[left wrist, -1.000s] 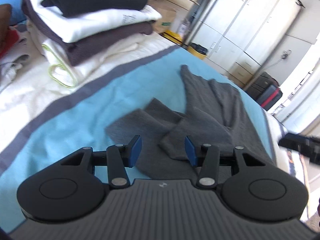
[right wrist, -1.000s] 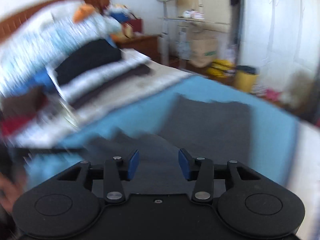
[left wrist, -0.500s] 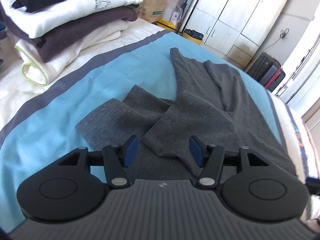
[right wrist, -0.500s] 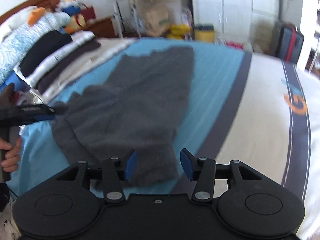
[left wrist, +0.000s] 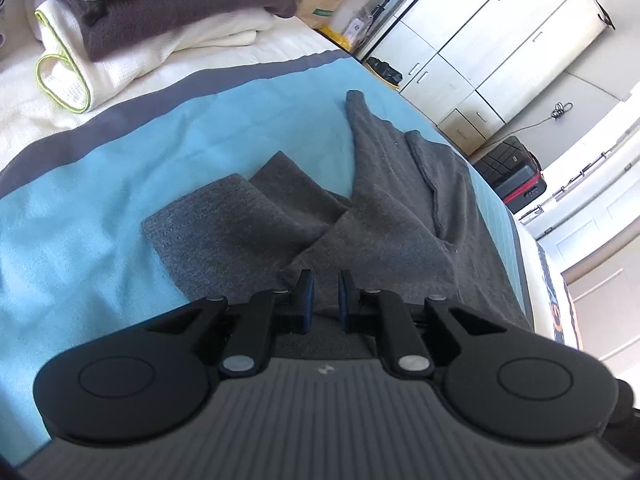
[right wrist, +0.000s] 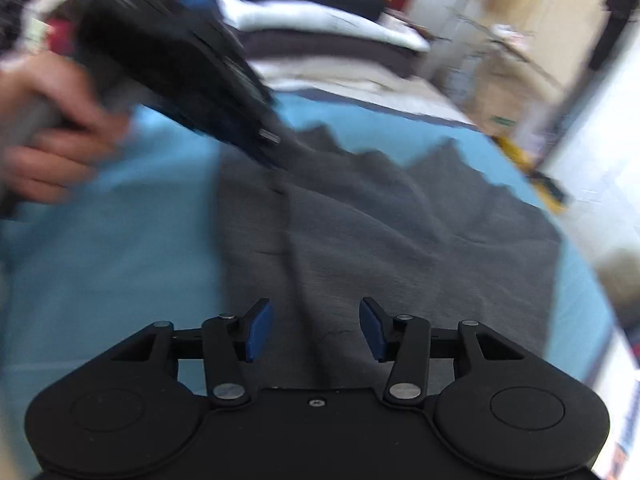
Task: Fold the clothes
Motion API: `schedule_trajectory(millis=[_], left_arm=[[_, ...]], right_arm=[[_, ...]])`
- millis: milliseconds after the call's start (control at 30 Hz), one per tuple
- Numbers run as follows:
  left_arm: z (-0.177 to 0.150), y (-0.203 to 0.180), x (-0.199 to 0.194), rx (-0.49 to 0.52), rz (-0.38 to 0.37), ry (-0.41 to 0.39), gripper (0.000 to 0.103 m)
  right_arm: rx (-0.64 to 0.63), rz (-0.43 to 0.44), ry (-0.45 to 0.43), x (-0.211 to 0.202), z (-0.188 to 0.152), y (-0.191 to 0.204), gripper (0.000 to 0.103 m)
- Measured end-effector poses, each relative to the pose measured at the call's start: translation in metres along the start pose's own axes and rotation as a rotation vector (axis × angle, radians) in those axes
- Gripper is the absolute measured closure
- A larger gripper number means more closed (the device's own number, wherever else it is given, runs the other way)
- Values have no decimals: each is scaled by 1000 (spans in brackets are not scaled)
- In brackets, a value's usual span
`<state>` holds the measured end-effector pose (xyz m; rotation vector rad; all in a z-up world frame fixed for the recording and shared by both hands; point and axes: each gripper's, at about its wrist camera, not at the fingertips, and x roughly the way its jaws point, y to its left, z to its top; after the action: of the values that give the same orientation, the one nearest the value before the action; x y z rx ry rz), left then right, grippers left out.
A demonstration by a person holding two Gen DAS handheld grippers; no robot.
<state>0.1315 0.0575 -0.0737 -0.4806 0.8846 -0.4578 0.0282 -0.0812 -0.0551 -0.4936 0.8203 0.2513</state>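
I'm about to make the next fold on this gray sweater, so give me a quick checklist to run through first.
1. Left tool gripping the sweater: cannot tell; fingers nearly closed over a sleeve.
2. Right tool open: ok.
3. Right tool over sweater: ok.
4. Sweater lying flat: not ok; sleeves bunched and crossed.
5. Stack clear of sweater: ok.

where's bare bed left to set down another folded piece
Free: the blue sheet between the grey sweater and the grey stripe. Crowded: the folded stack beyond the stripe, and the sweater itself.
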Motion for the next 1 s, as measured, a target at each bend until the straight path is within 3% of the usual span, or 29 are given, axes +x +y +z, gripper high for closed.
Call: schedule_trajectory(millis=[67, 100, 167, 233, 333, 367, 567, 633, 800, 833, 867, 900, 1000], left_arm=[[-1, 1, 0, -6, -12, 7, 92], [-1, 1, 0, -14, -18, 14, 92], [-1, 1, 3, -23, -21, 26, 91], [-1, 1, 4, -48, -33, 57, 85], [-5, 4, 3, -144, -166, 110, 76], [-7, 5, 2, -161, -185, 117, 70], [-22, 8, 3, -282, -278, 184, 58], [-28, 4, 0, -306, -274, 176, 51], [-30, -21, -6, -170, -194, 64, 42], [-29, -24, -4, -156, -186, 45, 36], [-28, -24, -3, -162, -178, 41, 25], [-28, -25, -1, -175, -165, 51, 22], [-31, -19, 0, -225, -208, 93, 22]], right_arm=[[66, -18, 11, 9, -6, -8, 53], [123, 15, 7, 7, -9, -17, 64], [235, 90, 5, 7, -14, -34, 98], [313, 93, -16, 7, -15, -46, 98], [413, 131, -61, 8, -17, -60, 98], [446, 150, -75, 9, -17, -64, 98], [608, 255, -145, 8, -22, -85, 98], [629, 280, -154, 5, -24, -86, 98], [594, 284, -160, -1, -24, -75, 97], [591, 285, -164, -3, -23, -74, 97], [598, 290, -168, -4, -23, -74, 97], [606, 296, -172, -5, -23, -74, 97], [631, 301, -188, -9, -24, -76, 97]])
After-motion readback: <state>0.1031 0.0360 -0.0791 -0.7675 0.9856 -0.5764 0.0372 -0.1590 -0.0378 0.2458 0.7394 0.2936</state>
